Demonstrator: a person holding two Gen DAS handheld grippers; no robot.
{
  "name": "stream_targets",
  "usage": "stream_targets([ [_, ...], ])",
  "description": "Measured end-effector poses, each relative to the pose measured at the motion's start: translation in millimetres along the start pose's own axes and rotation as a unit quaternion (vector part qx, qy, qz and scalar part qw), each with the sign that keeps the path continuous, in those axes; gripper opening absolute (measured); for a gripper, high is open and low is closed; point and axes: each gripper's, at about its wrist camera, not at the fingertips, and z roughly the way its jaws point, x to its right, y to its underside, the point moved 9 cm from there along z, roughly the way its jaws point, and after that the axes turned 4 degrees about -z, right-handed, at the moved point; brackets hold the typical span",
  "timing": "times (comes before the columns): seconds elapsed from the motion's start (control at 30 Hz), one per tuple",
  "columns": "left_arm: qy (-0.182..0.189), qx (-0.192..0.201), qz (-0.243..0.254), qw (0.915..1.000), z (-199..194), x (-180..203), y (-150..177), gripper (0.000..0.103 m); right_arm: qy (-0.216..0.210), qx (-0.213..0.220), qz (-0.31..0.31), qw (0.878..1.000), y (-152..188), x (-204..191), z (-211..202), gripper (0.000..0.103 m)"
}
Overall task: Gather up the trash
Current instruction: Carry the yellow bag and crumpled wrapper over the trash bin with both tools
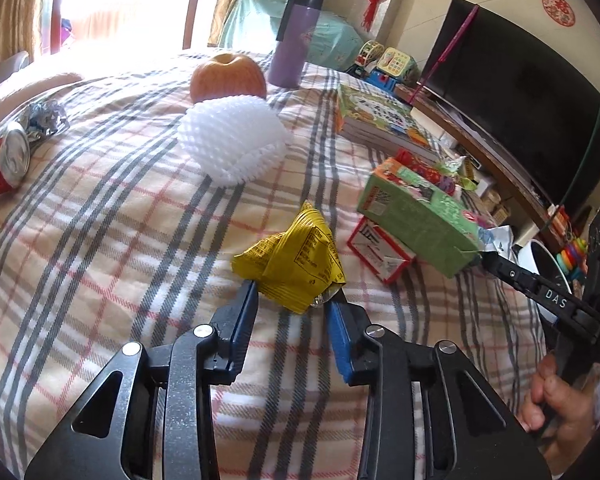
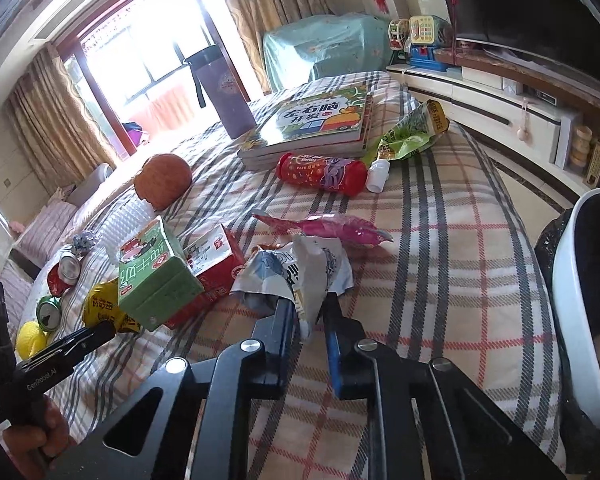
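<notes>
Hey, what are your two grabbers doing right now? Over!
Left gripper shut on yellow wrapper. Right gripper shut on white-and-blue bag. White bin at right, nothing in the way.

Left gripper [image 1: 294, 294] angled down over the plaid bedspread [image 1: 100, 220], blue pads pinched on a yellow wrapper [image 1: 290, 260]. Right gripper [image 2: 308, 308] likewise tilted down at the bedspread, clamped on a crumpled white-and-blue wrapper [image 2: 296, 268]. Bare hand [image 1: 556, 396] wrapped round its handle.
</notes>
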Motion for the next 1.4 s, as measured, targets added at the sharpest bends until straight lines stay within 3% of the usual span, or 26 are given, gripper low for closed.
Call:
stream_targets([
  [0.6,0.083,-0.029,0.068,0.9938,-19,95,42,0.032,0.01,0.026,0.007,1.0,21,18,-61,0.015],
  [1.4,0.145,-0.061,0.14,0.9776,-14,196,70,0.032,0.067,0.055,0.069,0.994,48,98,-129,0.015],
])
